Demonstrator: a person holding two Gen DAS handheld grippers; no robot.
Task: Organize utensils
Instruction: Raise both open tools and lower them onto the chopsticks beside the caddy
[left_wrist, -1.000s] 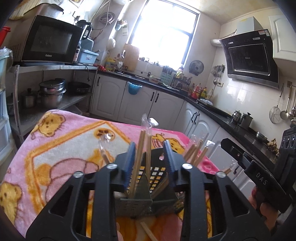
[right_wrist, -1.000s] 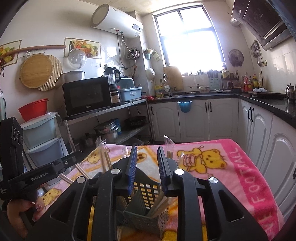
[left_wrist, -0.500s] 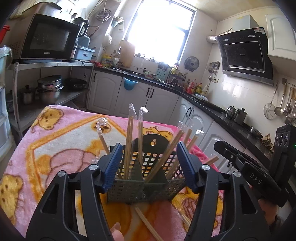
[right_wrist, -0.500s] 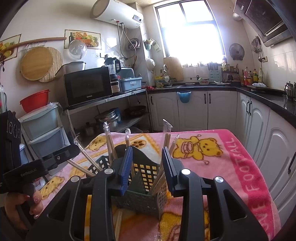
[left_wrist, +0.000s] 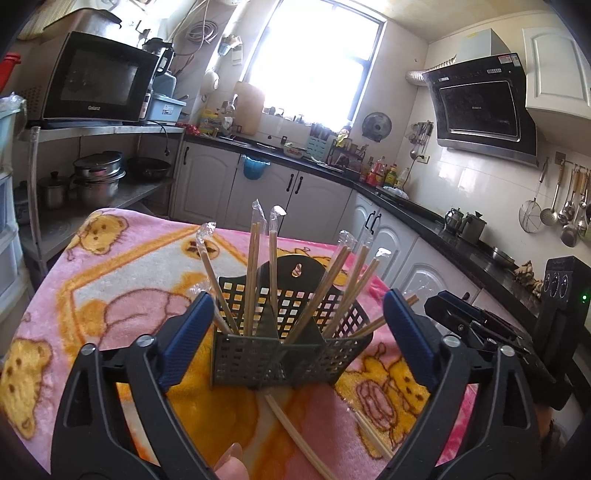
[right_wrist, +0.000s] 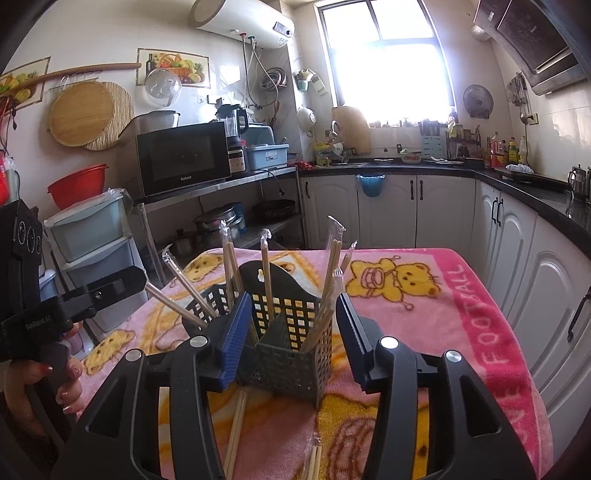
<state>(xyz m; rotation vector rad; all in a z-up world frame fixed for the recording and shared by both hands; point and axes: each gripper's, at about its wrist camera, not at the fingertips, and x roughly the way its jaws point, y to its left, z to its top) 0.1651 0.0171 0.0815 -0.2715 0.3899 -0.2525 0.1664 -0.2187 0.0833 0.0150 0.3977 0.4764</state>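
Loose chopsticks (left_wrist: 295, 424) lie nearest on a counter draped in a pink teddy-bear blanket (left_wrist: 122, 280). Just beyond, a dark slotted utensil holder (left_wrist: 277, 354) stands upright on the blanket, wrapped chopsticks (left_wrist: 253, 273) fanning out of its compartments. The left gripper (left_wrist: 295, 339) has just spread its jaws wide, clear of the holder on both sides. The right gripper (right_wrist: 291, 332) has also been opening, its jaws flanking the holder's corner without pressing on it. Behind, white cabinets (right_wrist: 417, 210) line the kitchen beneath a bright window (left_wrist: 314, 59).
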